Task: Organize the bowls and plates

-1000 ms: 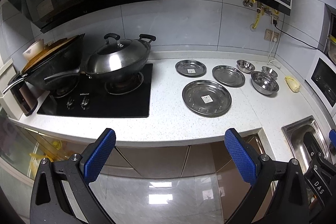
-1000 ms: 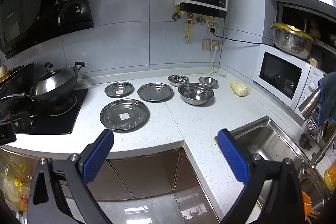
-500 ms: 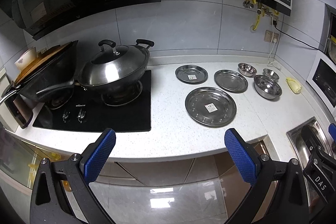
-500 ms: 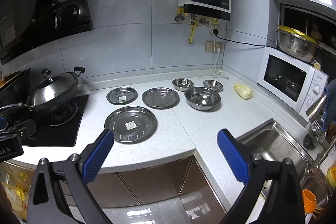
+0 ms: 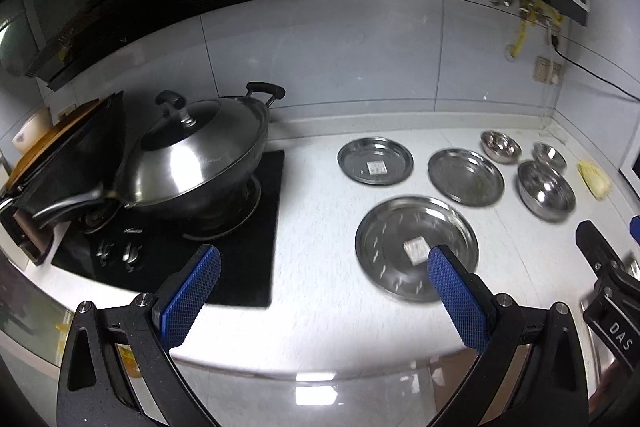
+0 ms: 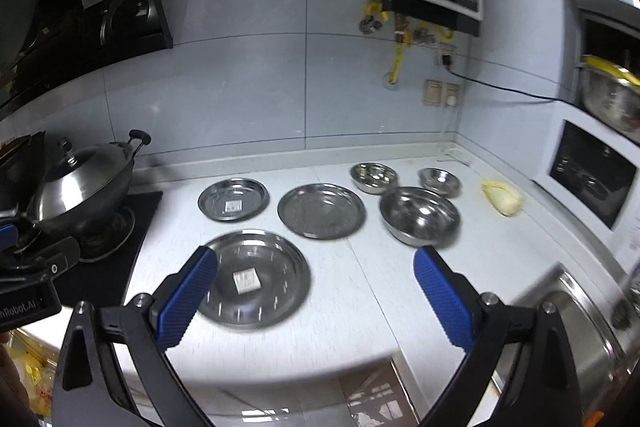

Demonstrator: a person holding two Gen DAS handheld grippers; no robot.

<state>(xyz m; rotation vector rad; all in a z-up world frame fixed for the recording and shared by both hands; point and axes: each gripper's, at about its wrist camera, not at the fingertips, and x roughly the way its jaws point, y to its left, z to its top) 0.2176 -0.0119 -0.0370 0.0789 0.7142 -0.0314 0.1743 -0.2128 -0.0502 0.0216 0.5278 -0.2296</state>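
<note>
Both grippers, left gripper (image 5: 324, 291) and right gripper (image 6: 316, 297), jaws spread, empty, over table (image 6: 360, 291); large plate (image 6: 256, 279) nearest.

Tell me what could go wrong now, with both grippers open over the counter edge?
The big plate lies flat on the counter, so its thin rim may slip from the right gripper. The three bowls sit close together; taking one could knock another. The left gripper is near the wok.
</note>
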